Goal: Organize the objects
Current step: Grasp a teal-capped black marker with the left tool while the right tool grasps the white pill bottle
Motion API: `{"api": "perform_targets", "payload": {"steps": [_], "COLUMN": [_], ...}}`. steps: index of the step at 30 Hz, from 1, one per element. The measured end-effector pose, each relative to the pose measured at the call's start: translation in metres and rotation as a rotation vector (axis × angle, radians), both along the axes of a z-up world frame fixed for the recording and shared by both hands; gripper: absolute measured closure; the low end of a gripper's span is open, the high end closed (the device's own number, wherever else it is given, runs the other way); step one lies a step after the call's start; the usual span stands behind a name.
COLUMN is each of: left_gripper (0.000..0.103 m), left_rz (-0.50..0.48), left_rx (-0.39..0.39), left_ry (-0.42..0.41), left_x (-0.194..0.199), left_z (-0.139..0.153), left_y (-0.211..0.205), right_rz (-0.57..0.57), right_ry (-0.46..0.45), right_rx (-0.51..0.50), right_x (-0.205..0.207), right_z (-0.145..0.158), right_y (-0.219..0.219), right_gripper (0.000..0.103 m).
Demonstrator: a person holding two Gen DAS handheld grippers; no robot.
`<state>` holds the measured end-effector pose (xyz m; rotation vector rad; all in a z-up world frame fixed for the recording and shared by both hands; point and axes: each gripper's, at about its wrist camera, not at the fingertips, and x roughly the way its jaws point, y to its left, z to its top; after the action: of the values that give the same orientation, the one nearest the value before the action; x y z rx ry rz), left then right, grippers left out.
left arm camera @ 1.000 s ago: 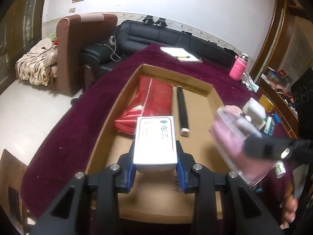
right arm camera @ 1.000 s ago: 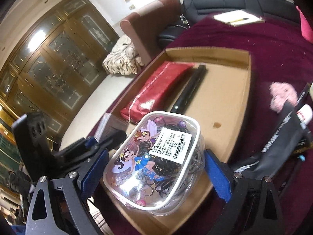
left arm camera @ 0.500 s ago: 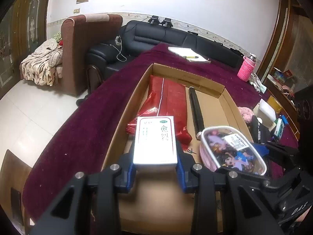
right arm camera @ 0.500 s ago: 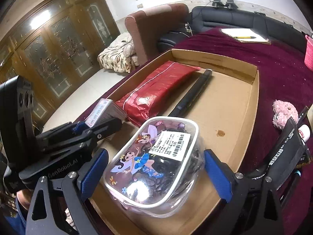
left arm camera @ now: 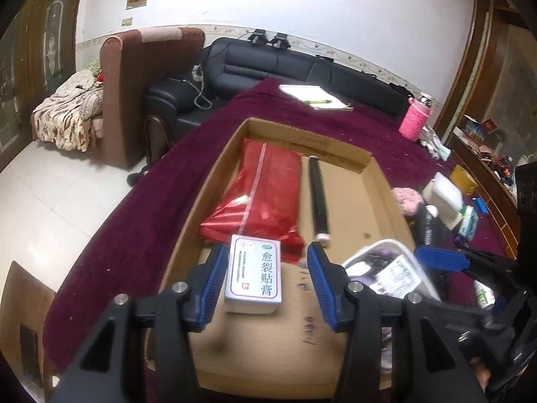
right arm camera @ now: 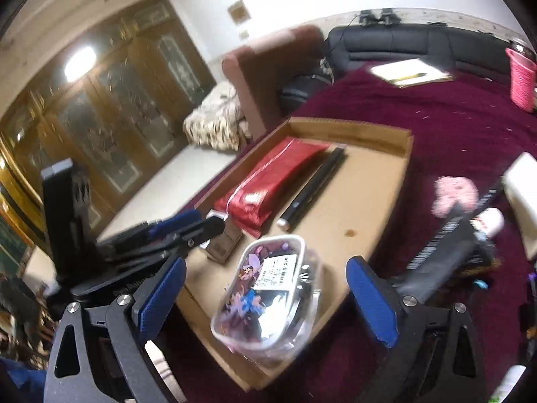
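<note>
Left gripper [left arm camera: 265,270] wide, straddling small white rectangular medicine box [left arm camera: 254,273], pads clear of both sides, box flat on near floor of shallow brown cardboard tray [left arm camera: 379,181], long axis running straight ahead. Right gripper [right arm camera: 265,297] wide too, clear plastic cartoon-printed pouch [right arm camera: 268,297] between pads, lying loose across near tray rim. Farther in: red foil packet [left arm camera: 268,184], then black tube [left arm camera: 318,201], both lengthwise.
</note>
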<state>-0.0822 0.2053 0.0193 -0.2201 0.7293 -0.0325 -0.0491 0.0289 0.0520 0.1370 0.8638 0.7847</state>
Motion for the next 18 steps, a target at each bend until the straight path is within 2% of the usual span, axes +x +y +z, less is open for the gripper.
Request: {"api": "perform_targets", "payload": {"steps": [4,7,11,14,18], "left_gripper": [0.054,0.054,0.054,0.055,0.055], "left_rz": [-0.032,-0.082,-0.194,-0.291,-0.408], "left_rx": [0.025,0.024,0.039,0.048,0.078], "left_ry": [-0.022,-0.030,-0.038,-0.034,-0.008], "left_x": [-0.003,-0.003,-0.002,-0.001,0.000], "left_z": [0.012,0.019,0.026,0.028,0.019], "left_y": [-0.015,-0.035,-0.075,-0.110,-0.158], "right_rz": [-0.092,-0.180,-0.336,-0.419,-0.465], "right_ry": [-0.014,-0.007,0.039,0.073,0.120], "right_rx": [0.067,0.091,0.129,0.133,0.136], "right_x": [-0.007,-0.010,-0.017,-0.025,-0.037], "right_z": [0.017,0.017,0.003,-0.009,-0.021], "right_y": [-0.058,-0.104,-0.175,-0.210,-0.238], "right_gripper": [0.003,0.003,0.004,0.004,0.004]}}
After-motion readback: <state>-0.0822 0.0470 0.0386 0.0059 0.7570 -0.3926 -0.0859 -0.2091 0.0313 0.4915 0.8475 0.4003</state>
